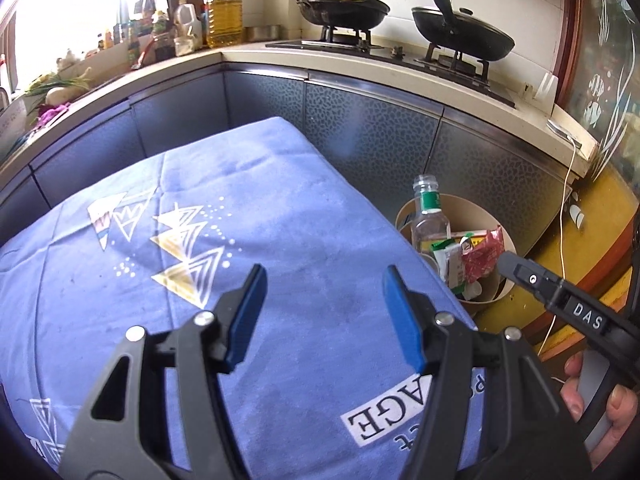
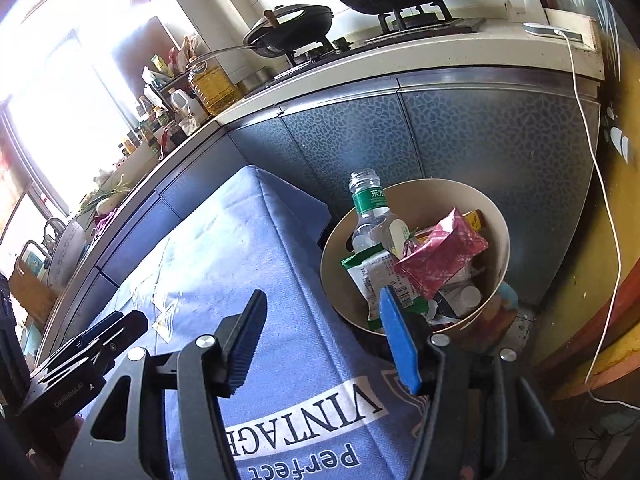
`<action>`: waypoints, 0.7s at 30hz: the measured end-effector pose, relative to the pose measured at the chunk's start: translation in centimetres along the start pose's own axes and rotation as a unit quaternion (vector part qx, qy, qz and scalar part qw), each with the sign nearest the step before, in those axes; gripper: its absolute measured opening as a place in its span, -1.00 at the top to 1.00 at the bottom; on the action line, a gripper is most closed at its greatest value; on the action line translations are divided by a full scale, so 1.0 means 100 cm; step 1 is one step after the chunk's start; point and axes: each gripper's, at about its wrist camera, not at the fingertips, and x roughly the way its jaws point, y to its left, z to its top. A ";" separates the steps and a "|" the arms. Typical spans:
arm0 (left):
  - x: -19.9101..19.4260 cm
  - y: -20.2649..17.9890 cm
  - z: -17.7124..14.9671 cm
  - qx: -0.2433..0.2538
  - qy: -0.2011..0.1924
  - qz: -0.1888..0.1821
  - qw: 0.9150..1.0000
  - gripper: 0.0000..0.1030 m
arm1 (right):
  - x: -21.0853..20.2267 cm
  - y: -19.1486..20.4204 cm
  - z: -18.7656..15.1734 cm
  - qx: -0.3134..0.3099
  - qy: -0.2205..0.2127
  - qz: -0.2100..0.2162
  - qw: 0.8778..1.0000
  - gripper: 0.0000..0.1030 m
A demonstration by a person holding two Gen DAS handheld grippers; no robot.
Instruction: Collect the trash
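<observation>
We hold our left gripper (image 1: 324,312) and right gripper (image 2: 322,336) spread and empty over the blue cloth (image 1: 200,184), beside the full bin (image 2: 420,200).

Left tongs (image 1: 324,312) gape empty over blue cloth (image 1: 240,208) — bin (image 1: 505,236) beside it.

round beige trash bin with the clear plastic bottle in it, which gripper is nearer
Right. The right gripper hangs open at the round beige trash bin, one finger overlapping its rim; the left gripper hangs open over the blue tablecloth beside it.
</observation>
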 end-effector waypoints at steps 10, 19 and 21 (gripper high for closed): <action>-0.017 0.013 -0.005 -0.004 -0.028 0.017 0.999 -0.32 | -0.010 0.019 -0.007 0.000 -0.018 -0.013 1.000 -0.29; -0.031 0.021 -0.010 -0.007 -0.056 0.034 0.998 -0.56 | -0.008 0.027 -0.012 0.002 -0.013 -0.022 1.000 -0.38; -0.034 0.022 -0.011 -0.006 -0.062 0.039 0.997 -0.61 | -0.008 0.030 -0.014 -0.001 -0.018 -0.032 0.999 -0.47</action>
